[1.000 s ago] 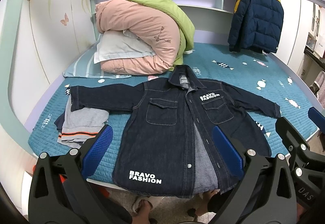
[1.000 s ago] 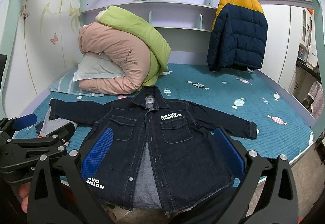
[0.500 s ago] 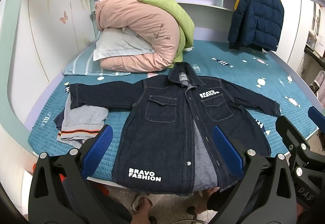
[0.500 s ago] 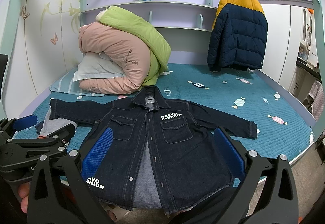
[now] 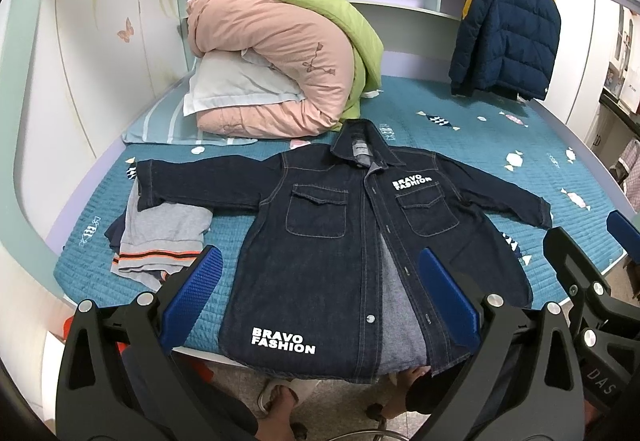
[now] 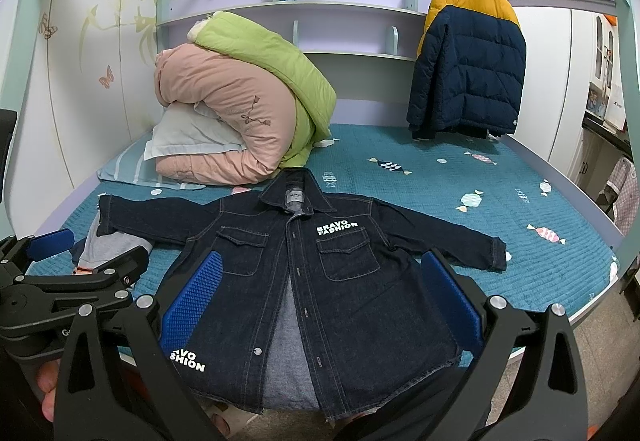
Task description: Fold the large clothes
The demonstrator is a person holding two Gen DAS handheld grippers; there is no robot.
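Denim jacket (image 5: 336,241) flat on bed (image 5: 480,137), front up, sleeves spread, hem over near edge. Left gripper (image 5: 320,301) and right gripper (image 6: 320,301) both gaping, empty, above hem. Judged start: pinch each sleeve cuff, fold inward square; avoid dragging grey clothes (image 5: 160,237) under left sleeve.

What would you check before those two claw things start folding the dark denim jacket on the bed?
1. Denim jacket spread flat, front up, sleeves out: ok.
2. Front closed: not ok; it gapes below the chest and the grey lining shows.
3. Hem on the bed: not ok; it hangs over the near edge.
4. Sleeves clear: not ok; one sleeve lies over the grey clothes.
5. Left gripper open, holding nothing: ok.
6. Right gripper open, holding nothing: ok.
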